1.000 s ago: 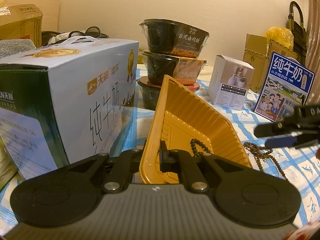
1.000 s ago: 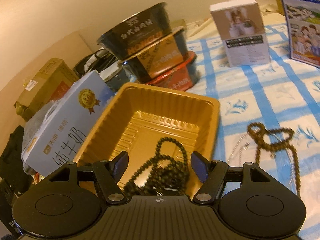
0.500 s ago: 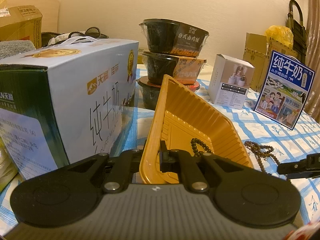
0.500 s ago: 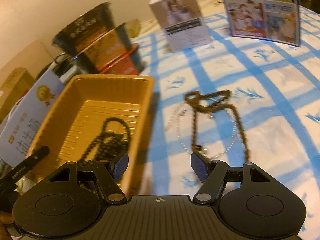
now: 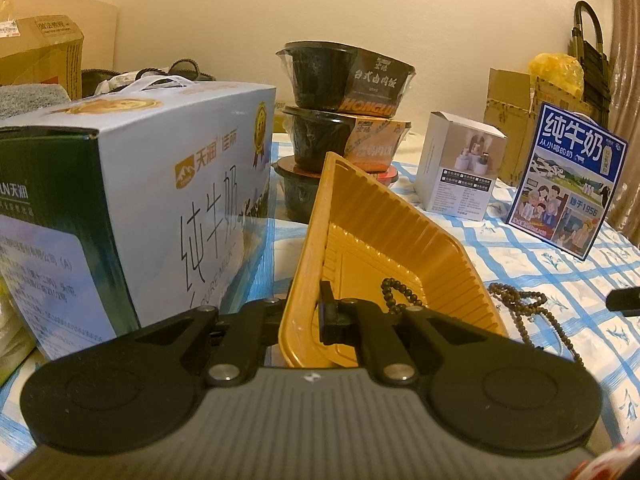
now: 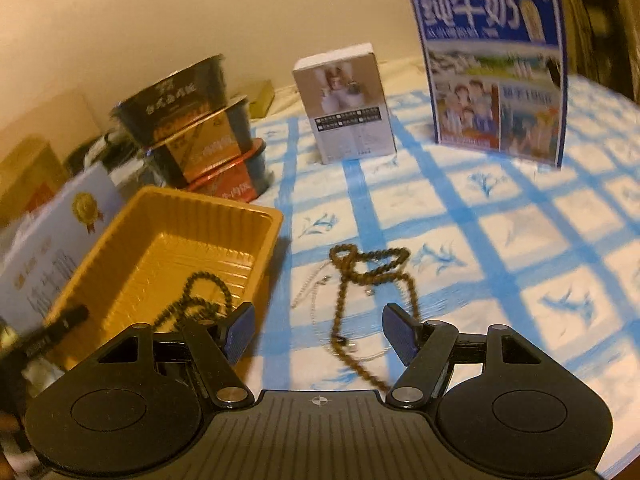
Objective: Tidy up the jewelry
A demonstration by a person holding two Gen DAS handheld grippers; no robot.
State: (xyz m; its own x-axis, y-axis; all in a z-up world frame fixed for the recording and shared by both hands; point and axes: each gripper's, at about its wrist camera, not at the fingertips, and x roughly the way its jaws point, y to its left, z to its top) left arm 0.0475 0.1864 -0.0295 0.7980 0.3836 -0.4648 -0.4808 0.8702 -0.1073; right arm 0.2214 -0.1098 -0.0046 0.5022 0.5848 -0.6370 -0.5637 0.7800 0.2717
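Observation:
My left gripper (image 5: 306, 308) is shut on the near wall of a yellow plastic tray (image 5: 400, 240), which stands tilted up on its side. A dark bead necklace (image 5: 396, 292) lies inside the tray (image 6: 160, 240). A brown bead necklace (image 6: 372, 276) lies in loops on the blue-checked tablecloth to the right of the tray, with a thin silver chain (image 6: 316, 284) beside and partly under it. My right gripper (image 6: 320, 332) is open and hangs over the near part of the brown necklace, with nothing between its pads.
A big pale-blue milk box (image 5: 140, 184) stands close to the tray's left. Three stacked food bowls (image 5: 344, 120) are behind it. A small white box (image 6: 344, 108) and a blue milk carton (image 6: 496, 68) stand at the back. Cardboard boxes (image 5: 508, 112) sit beyond the table.
My right gripper has swung right, from over the tray and the dark beads to over the brown necklace on the cloth. The left gripper and tray have stayed put.

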